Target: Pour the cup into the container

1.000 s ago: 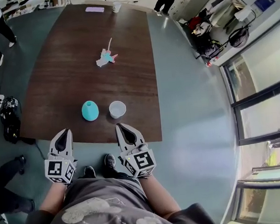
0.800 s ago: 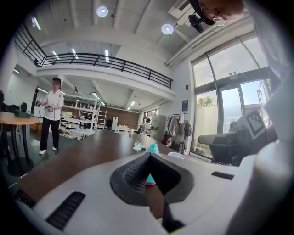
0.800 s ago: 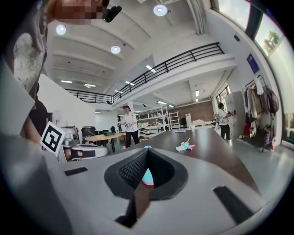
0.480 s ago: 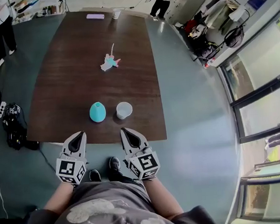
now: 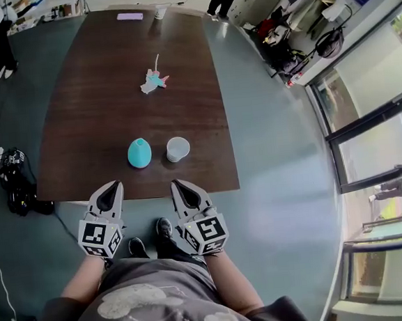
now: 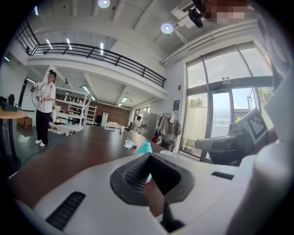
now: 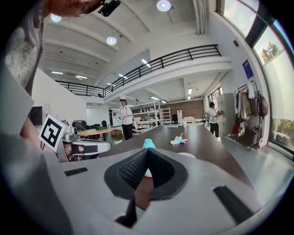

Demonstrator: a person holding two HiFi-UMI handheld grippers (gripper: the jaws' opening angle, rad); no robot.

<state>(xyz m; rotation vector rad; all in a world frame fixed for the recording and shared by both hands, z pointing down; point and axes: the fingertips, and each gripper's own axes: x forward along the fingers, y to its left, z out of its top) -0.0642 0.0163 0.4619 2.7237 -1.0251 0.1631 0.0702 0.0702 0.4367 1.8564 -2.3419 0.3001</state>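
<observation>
On the dark wooden table (image 5: 111, 94), near its front edge, a teal egg-shaped container (image 5: 139, 152) stands left of a white cup (image 5: 177, 148). My left gripper (image 5: 110, 192) hangs shut just off the table's near edge, short of the container, nothing in its jaws. My right gripper (image 5: 179, 187) is also shut and empty, just short of the cup. In the left gripper view the teal container (image 6: 144, 148) and the cup (image 6: 167, 154) rise beyond the closed jaws. The right gripper view shows the container (image 7: 148, 144) and the cup's rim (image 7: 186, 155) ahead.
A small pale toy with a stick (image 5: 153, 81) lies mid-table. A pink pad (image 5: 130, 16) and a clear cup (image 5: 160, 13) sit at the far end. People stand beyond the table. Bags lie on the floor at left (image 5: 14, 183). Glass doors line the right.
The view has shifted, so the table sits slightly differently in frame. Both grippers stay shut at the table's near edge, the left now a little nearer the right one.
</observation>
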